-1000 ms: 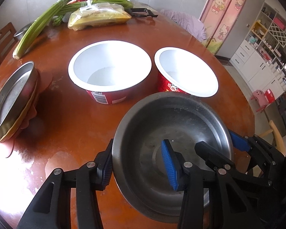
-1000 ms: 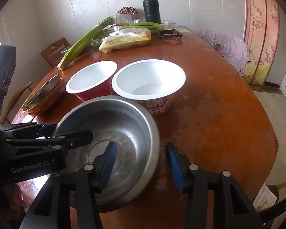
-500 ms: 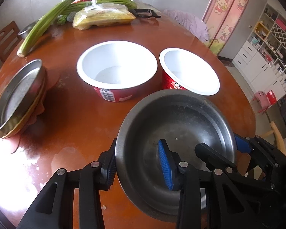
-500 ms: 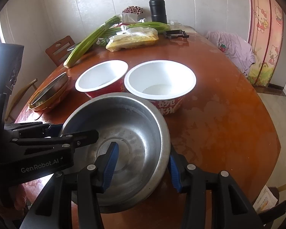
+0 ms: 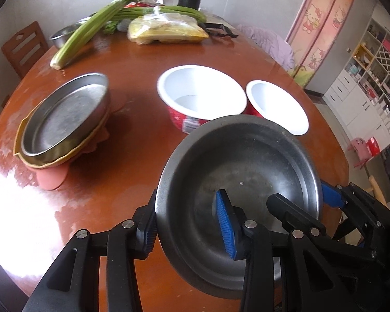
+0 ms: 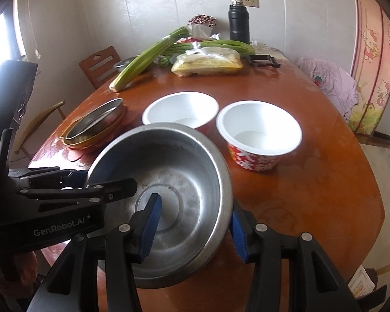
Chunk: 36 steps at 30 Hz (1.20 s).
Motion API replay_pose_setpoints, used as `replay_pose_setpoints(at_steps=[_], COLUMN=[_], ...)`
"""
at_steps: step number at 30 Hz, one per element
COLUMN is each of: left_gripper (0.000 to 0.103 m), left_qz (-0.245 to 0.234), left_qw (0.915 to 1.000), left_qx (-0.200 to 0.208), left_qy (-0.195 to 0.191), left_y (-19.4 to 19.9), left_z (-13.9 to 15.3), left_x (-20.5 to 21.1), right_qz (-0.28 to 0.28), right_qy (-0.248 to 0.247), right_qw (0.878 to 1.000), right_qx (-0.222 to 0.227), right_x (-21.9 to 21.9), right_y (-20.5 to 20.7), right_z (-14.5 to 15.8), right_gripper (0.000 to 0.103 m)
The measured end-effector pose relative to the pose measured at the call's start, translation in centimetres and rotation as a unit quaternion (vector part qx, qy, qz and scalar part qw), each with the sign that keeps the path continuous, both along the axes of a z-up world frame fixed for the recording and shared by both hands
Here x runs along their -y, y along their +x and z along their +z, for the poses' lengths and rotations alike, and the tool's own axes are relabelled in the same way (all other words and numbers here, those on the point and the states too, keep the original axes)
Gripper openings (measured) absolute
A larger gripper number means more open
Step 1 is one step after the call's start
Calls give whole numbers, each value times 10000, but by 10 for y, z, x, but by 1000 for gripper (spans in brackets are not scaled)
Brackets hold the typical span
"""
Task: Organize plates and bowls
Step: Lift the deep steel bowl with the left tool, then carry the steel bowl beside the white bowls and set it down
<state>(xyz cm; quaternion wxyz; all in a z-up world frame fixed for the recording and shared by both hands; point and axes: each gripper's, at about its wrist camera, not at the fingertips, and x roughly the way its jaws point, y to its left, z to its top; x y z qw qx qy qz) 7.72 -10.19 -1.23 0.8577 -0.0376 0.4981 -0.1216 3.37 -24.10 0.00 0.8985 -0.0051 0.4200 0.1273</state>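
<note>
My left gripper [image 5: 187, 223] & right gripper [image 6: 193, 227] both clamp the steel bowl [image 5: 247, 171], mouth tilted up, round so no long axis, held above the table [image 5: 122, 156] at 6 o'clock; only left view shows shelves [image 5: 371, 78] at 3, right view the chair [image 6: 101, 65] at 10.

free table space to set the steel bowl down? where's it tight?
Bare wood lies to the right of the smaller red cup, toward the table edge. There is another open strip between the stacked pans and the bigger red cup. It is crowded at the far end: celery, bagged food, flask. The steel bowl hides the near middle.
</note>
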Motion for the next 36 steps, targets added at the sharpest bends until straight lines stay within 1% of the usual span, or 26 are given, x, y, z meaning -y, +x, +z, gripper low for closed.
replay_pose_setpoints(at_steps=[7,12,22,36], left_gripper=[42,42,42,42], left_qz=[133,175,243,271], left_qw=[9999,9998,9997,9996], left_qx=[-23,-25,-47,-38], left_qy=[-15,19,73,116], left_y=[-4,-5,-3,5], left_z=[-3,-7,-14,-19], left_x=[-19,-24,-28,-27], right_qz=[154,213,230,197], right_qy=[6,-4,84,142], right_qw=[9999,9998,9995,9992], right_qx=[-33,-65,-221,-320], right_x=[-18,-26,-29,-28], right_y=[-1,-1,5,13], right_z=[-2,-5,-15,-23], right_gripper=[50,50,50,50])
